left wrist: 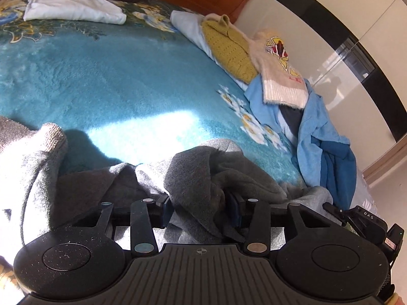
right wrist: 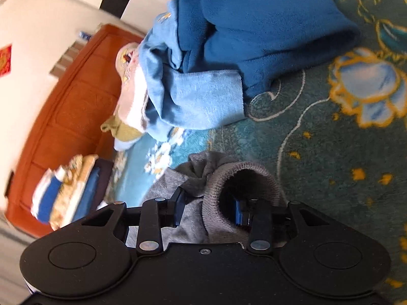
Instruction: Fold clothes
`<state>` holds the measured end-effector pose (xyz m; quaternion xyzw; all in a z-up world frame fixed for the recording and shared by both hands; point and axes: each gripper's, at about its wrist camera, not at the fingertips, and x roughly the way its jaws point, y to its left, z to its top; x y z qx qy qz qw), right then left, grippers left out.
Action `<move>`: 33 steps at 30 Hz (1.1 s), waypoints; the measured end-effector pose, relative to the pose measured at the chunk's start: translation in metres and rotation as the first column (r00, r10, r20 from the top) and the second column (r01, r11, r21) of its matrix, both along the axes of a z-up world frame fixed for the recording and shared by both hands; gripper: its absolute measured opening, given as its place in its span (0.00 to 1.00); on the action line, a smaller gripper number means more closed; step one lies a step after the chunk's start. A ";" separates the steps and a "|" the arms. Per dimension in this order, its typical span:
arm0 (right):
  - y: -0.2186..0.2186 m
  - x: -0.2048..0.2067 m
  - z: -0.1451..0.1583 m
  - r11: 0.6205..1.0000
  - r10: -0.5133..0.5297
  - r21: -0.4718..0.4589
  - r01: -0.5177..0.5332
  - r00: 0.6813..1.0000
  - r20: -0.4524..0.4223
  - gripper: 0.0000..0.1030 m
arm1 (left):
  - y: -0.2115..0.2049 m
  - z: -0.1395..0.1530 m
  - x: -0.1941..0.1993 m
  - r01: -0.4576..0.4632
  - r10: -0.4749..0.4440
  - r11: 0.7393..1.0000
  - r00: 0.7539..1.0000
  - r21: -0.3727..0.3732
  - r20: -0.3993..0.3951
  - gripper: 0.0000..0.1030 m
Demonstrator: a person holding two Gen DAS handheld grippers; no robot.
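A grey sweater [left wrist: 193,175] lies bunched on the teal floral blanket [left wrist: 114,81] right in front of me. My left gripper [left wrist: 199,209] is shut on a thick fold of the grey sweater; its fingers are partly buried in the cloth. In the right wrist view my right gripper [right wrist: 209,211] is shut on the grey sweater's ribbed cuff [right wrist: 241,175], one finger inside the sleeve opening. The right gripper's body also shows at the left wrist view's lower right edge [left wrist: 366,218].
A pile of unfolded clothes lies along the bed's right edge: a yellow knit [left wrist: 229,48], a cream sweater [left wrist: 277,73], blue garments [left wrist: 320,137] [right wrist: 241,38]. A folded white garment [left wrist: 73,5] sits at the far side. Orange headboard [right wrist: 71,117], stacked bedding [right wrist: 66,193].
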<state>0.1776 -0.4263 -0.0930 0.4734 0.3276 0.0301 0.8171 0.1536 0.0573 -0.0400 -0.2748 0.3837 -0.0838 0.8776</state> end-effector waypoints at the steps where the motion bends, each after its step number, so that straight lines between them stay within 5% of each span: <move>1: 0.001 0.000 0.002 1.000 -0.009 0.020 0.009 1.000 0.015 0.25 | 0.002 0.001 0.000 -0.009 0.009 1.000 1.000 -0.012 0.008 0.25; 3: 0.003 -0.004 0.011 0.999 -0.035 0.036 0.033 0.998 0.053 0.16 | 0.007 0.005 -0.001 -0.028 0.029 0.999 0.999 -0.038 0.030 0.18; 7: 0.010 -0.015 0.047 0.998 -0.059 0.023 0.056 0.986 0.155 0.14 | 0.006 0.025 -0.010 -0.031 0.032 0.999 0.994 -0.008 0.104 0.15; 13: 0.017 -0.046 0.145 1.000 -0.020 -0.004 0.024 0.895 0.446 0.14 | 0.016 0.083 -0.035 -0.092 0.077 0.995 0.954 0.038 0.290 0.14; 23: 0.017 -0.122 0.275 1.000 0.006 -0.016 0.011 0.627 0.779 0.14 | 0.038 0.214 -0.118 -0.156 0.061 0.983 0.773 0.097 0.631 0.14; 29: 0.019 -0.183 0.354 0.994 0.063 -0.093 0.054 0.409 0.910 0.14 | 0.047 0.276 -0.177 -0.097 -0.002 0.992 0.652 0.086 0.758 0.16; 31: 0.019 -0.199 0.378 0.987 0.097 -0.135 0.085 0.351 0.931 0.14 | 0.050 0.286 -0.186 -0.072 -0.025 0.993 0.635 0.092 0.772 0.16; 33: 0.018 -0.203 0.391 0.979 0.122 -0.169 0.113 0.335 0.934 0.14 | 0.049 0.290 -0.186 -0.051 -0.053 0.992 0.646 0.113 0.761 0.16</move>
